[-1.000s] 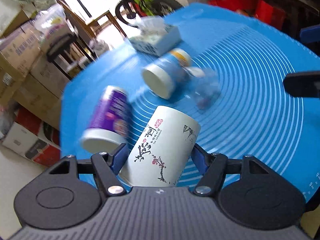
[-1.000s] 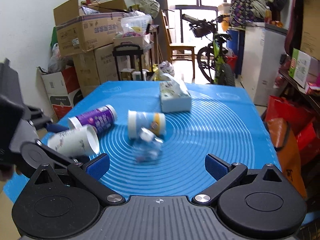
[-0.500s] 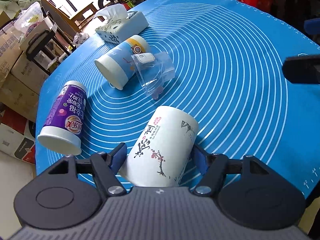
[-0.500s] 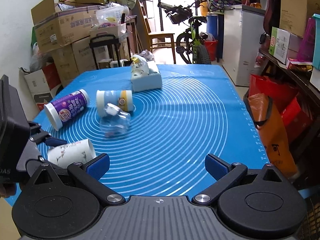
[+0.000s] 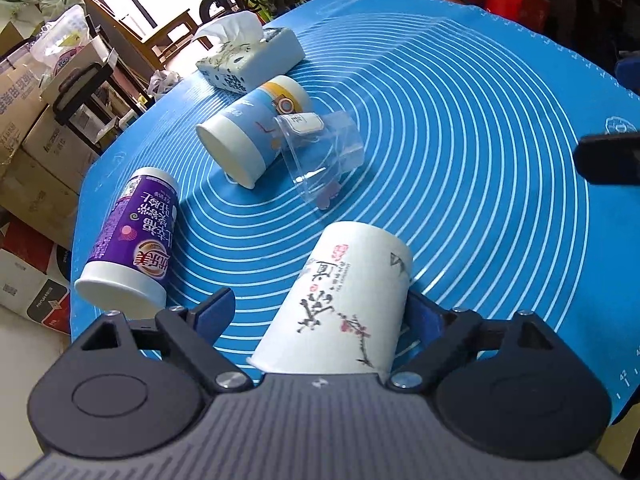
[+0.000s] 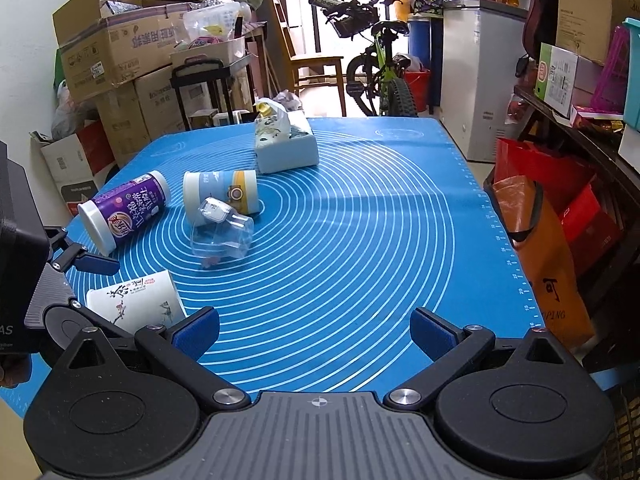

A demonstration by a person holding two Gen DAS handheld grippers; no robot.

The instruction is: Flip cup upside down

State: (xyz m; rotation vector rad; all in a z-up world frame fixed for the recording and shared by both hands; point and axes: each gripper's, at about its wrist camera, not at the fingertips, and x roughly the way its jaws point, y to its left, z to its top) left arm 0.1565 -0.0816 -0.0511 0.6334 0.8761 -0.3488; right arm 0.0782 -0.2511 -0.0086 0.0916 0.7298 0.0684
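A white paper cup with ink-painting print (image 5: 344, 300) stands between the fingers of my left gripper (image 5: 320, 312), base away from the camera, rim down near the palm. The left finger (image 5: 214, 312) stands clear of the cup; the right finger touches its side, so the jaws are open. The cup also shows at the mat's near left in the right wrist view (image 6: 136, 304), with the left gripper around it. My right gripper (image 6: 316, 328) is open and empty above the mat's front edge.
On the blue ringed mat (image 6: 380, 220) lie a purple cup (image 5: 132, 240), a blue-and-white cup (image 5: 248, 136), a clear plastic cup (image 5: 320, 156) and a tissue box (image 5: 252, 56). Boxes, a bicycle and shelves surround the table.
The left gripper's jaws have widened; its left finger now stands off the white cup. The left view swung and settled closer to the mat. The right gripper drew back slightly.
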